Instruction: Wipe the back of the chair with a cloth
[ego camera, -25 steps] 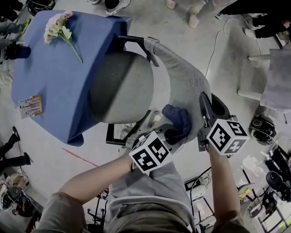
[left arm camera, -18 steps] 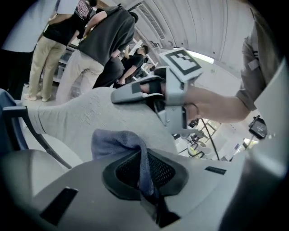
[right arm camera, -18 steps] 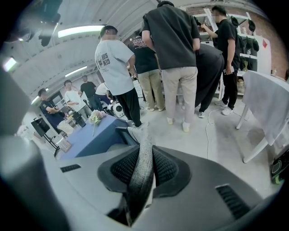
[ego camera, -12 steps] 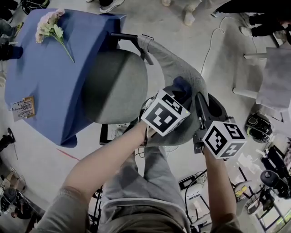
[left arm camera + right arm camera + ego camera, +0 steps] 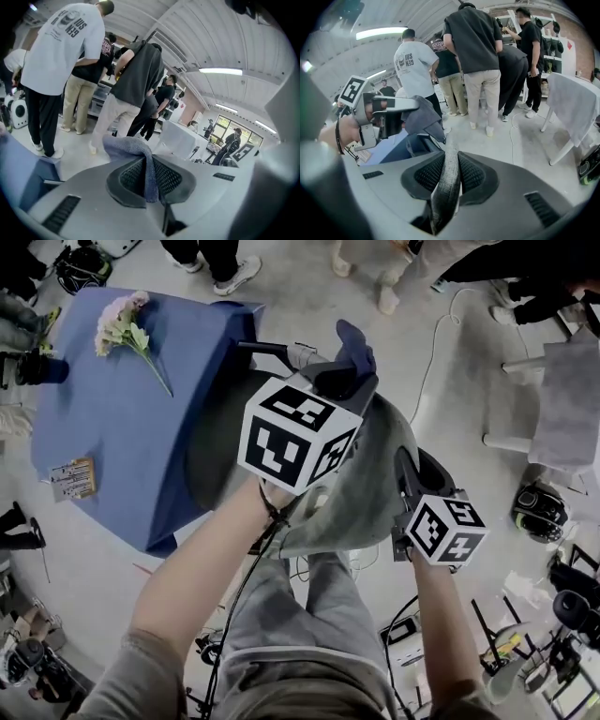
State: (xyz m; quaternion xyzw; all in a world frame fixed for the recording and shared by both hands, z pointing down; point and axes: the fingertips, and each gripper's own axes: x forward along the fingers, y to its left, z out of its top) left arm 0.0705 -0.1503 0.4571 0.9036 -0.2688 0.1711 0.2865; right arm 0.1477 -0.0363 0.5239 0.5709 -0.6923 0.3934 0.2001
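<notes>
The grey chair back (image 5: 367, 486) curves away from me, with its dark seat (image 5: 217, 442) tucked against the blue table. My left gripper (image 5: 347, 371) is shut on a blue cloth (image 5: 354, 343) and hovers near the far top end of the back. In the left gripper view the cloth (image 5: 132, 149) hangs folded between the pads of the left gripper (image 5: 151, 180). My right gripper (image 5: 405, 470) pinches the near edge of the chair back (image 5: 449, 171); its jaws are opening slightly, and the pads still touch the fabric. The right gripper view also shows the cloth (image 5: 423, 117).
A blue table (image 5: 112, 427) with a flower sprig (image 5: 127, 322) and a small card (image 5: 73, 479) stands left. Several people (image 5: 476, 61) stand beyond the chair. A white chair (image 5: 562, 399) and a floor cable (image 5: 436, 343) lie right; bags and gear sit at the lower right.
My left gripper has swept the cloth from the near lower part of the chair back up and away to its far top end. The right gripper has stayed on the back's edge.
</notes>
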